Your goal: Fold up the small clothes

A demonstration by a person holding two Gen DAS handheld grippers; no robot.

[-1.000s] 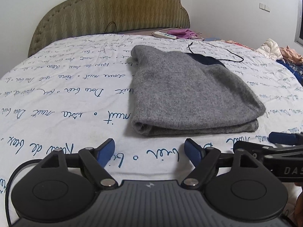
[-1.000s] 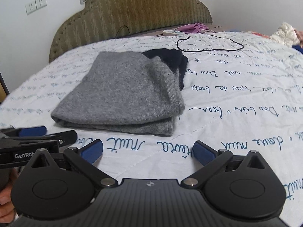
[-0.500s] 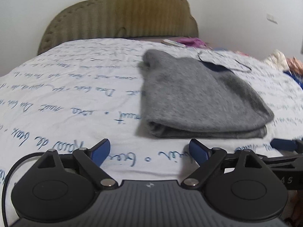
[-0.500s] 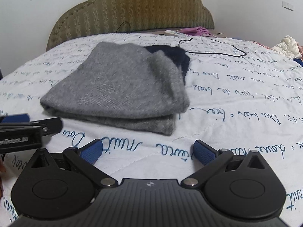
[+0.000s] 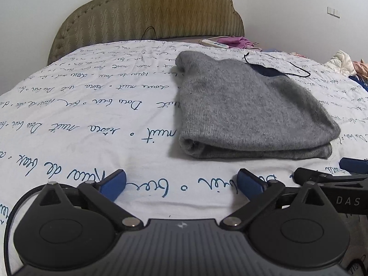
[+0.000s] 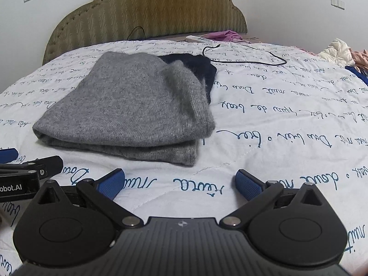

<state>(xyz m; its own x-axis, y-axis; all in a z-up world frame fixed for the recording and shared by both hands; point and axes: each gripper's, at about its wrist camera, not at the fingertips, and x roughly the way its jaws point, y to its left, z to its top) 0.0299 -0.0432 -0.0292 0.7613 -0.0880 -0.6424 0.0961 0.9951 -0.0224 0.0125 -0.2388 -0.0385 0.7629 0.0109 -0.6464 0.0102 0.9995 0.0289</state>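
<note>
A grey knit garment (image 5: 248,110) (image 6: 128,108) lies folded in a flat stack on the white bedsheet with blue writing (image 5: 92,124). A dark navy piece (image 6: 197,66) peeks out from under its far edge. My left gripper (image 5: 181,184) hovers just in front of the garment's near fold; its jaws are opening wide and nothing is between them. My right gripper (image 6: 179,182) stands open beside it, also short of the garment and holding nothing. Each gripper's fingers show at the other view's side edge.
An olive padded headboard (image 5: 156,16) rises behind the bed. A black cable (image 6: 248,57) loops on the sheet beyond the garment. A white power strip (image 5: 214,43) and purple cloth (image 5: 234,41) lie by the headboard. Loose clothes (image 6: 340,53) pile at the far right.
The left gripper's jaws have spread wider. Both views have tilted up slightly, and the garment sits a little further from the fingertips than before.
</note>
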